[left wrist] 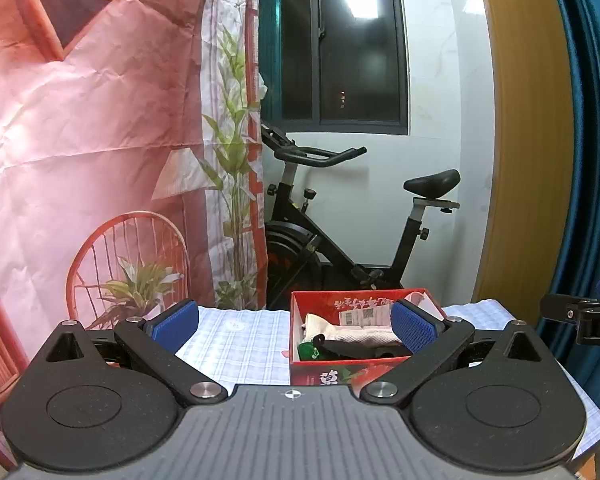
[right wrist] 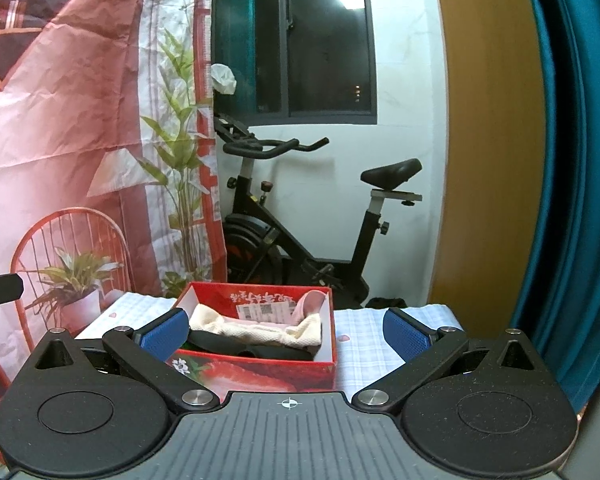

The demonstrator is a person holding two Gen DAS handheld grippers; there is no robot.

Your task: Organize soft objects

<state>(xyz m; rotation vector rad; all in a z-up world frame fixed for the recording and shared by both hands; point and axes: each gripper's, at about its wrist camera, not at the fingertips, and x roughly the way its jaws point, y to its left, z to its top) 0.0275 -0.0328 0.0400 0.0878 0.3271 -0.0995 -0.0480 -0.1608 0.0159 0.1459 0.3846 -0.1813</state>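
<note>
Both grippers wide, red box (right wrist: 260,364) filled

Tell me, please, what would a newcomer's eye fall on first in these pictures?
Probably the red cardboard box on the checked tablecloth, filled with a cream knitted cloth over black fabric. Behind it stands a black exercise bike under a dark window. Both open grippers, left and right, frame the box.
</note>
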